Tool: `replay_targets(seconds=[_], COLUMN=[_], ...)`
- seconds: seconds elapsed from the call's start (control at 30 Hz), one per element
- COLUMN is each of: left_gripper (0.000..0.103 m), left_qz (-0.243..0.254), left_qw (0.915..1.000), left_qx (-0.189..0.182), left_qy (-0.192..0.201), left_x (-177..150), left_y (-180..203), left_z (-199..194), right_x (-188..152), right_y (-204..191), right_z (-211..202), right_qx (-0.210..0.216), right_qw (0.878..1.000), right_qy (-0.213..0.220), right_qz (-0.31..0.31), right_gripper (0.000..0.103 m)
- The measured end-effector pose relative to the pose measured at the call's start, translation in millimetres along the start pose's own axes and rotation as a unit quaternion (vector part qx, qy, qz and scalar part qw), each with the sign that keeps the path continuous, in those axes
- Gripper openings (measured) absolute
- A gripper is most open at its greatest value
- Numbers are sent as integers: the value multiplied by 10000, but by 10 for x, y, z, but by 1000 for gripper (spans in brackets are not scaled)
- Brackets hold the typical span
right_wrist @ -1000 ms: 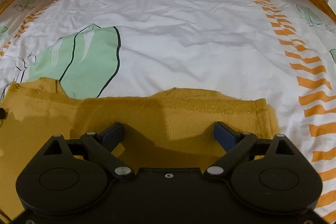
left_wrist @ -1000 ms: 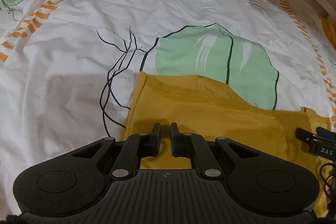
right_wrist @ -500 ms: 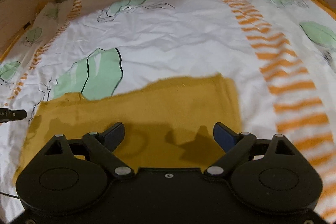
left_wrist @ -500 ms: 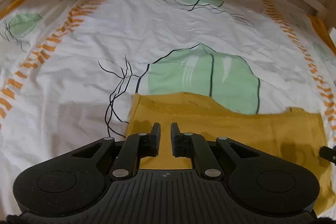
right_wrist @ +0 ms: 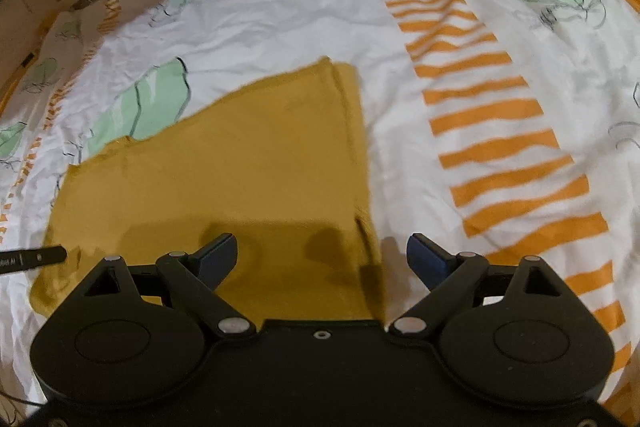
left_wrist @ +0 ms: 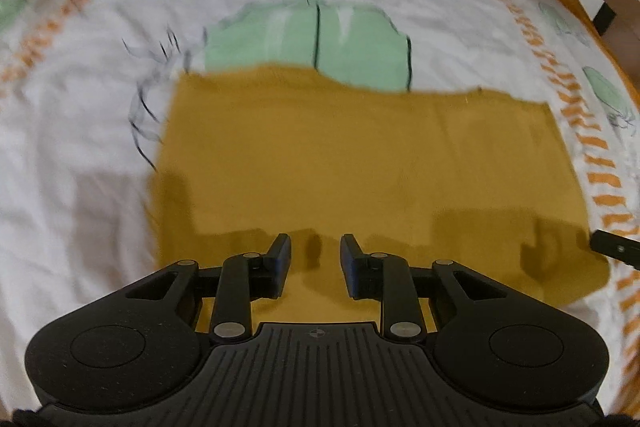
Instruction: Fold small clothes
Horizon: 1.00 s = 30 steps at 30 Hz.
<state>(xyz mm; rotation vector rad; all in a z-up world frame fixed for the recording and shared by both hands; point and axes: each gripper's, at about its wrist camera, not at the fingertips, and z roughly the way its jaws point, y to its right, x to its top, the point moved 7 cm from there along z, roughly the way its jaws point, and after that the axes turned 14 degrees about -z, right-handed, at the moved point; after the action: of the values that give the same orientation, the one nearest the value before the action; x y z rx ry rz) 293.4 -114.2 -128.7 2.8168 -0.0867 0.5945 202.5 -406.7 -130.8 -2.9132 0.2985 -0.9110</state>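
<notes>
2 grippers empty: left gripper (left_wrist: 315, 251) fingers narrowly parted, right gripper (right_wrist: 322, 253) fingers wide above mustard garment (left_wrist: 360, 163). Risk: pinching bedsheet (right_wrist: 280, 27) with fabric; loose right edge slips, fold skews.

Garment (left_wrist: 360, 163) lies flat on bedsheet (left_wrist: 80, 155) — both tools above it.

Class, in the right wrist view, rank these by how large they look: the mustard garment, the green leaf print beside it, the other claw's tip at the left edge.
1. Mustard garment
2. Green leaf print, partly hidden under the garment
3. Other claw's tip, cut off by the frame edge
</notes>
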Motion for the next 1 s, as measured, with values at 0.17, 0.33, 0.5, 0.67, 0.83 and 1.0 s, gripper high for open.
replay_targets(seconds=[0.17, 0.33, 0.5, 0.67, 0.83, 1.0], left_gripper=[26, 29, 33, 35, 35, 34], left_qz=[-11, 225, 185, 64, -137, -292], left_qw=[9993, 9994, 9996, 9999, 9998, 9994], left_qx=[162, 255, 211, 114, 109, -160], left_qy=[-327, -98, -1, 48, 41, 103], left_x=[-188, -266, -283, -288, -250, -131], left_y=[-20, 13, 11, -6, 5, 175], left_z=[247, 265, 287, 278, 252, 205], right_x=[-102, -166, -172, -204, -189, -132], right_y=[114, 116, 98, 156, 218, 256], right_z=[154, 267, 371, 352, 316, 297], right_qx=[61, 210, 339, 502, 689, 951], right_qw=[9995, 9984, 9969, 9970, 9952, 9911], right_qy=[-291, -526, -706, -552, -530, -809], right_qz=[126, 69, -23, 220, 457, 456], right_gripper=[93, 98, 103, 103, 103, 103])
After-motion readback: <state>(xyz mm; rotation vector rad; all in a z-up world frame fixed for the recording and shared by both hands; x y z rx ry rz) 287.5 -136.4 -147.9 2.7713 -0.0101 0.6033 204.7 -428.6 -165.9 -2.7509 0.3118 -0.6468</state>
